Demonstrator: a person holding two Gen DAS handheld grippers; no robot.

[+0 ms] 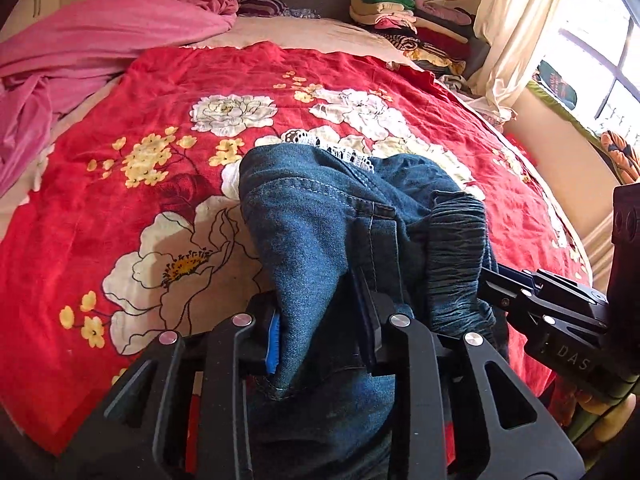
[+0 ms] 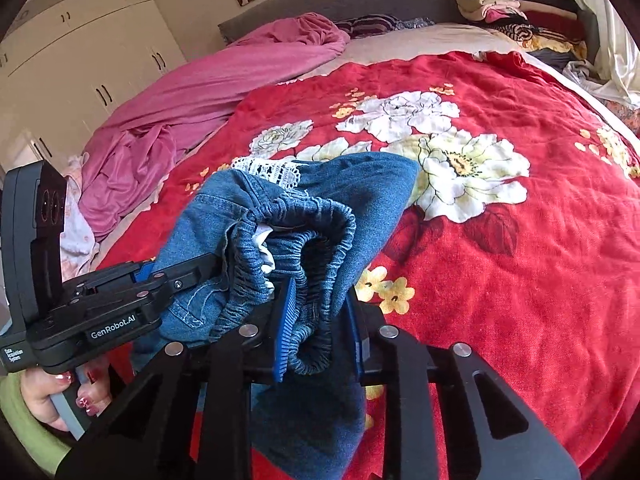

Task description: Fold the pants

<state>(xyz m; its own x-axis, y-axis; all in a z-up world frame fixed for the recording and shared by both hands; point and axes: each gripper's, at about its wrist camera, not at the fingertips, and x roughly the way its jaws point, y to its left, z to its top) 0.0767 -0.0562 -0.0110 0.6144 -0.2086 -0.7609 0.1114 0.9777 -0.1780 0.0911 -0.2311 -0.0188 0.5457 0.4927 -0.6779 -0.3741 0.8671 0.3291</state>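
We hold the blue denim pants (image 1: 320, 216) bunched above the red floral bedspread (image 1: 168, 92). Our left gripper (image 1: 320, 332) is clamped on a denim fold, our right gripper (image 2: 320, 328) on the gathered elastic waistband (image 2: 316, 216).

Pants (image 1: 320, 236): mid-blue denim, pale stitching, white lace trim at top edge.
Bedspread (image 1: 200, 92): red, large white flowers with yellow centres, small yellow blossoms.
Sheet (image 1: 80, 40), upper left: pink, plain.
Curtain (image 1: 516, 20), upper right: cream.
Grippers (image 2: 320, 320): black, blue pads.
Wardrobe (image 2: 80, 40), upper left: cream, dark handles.
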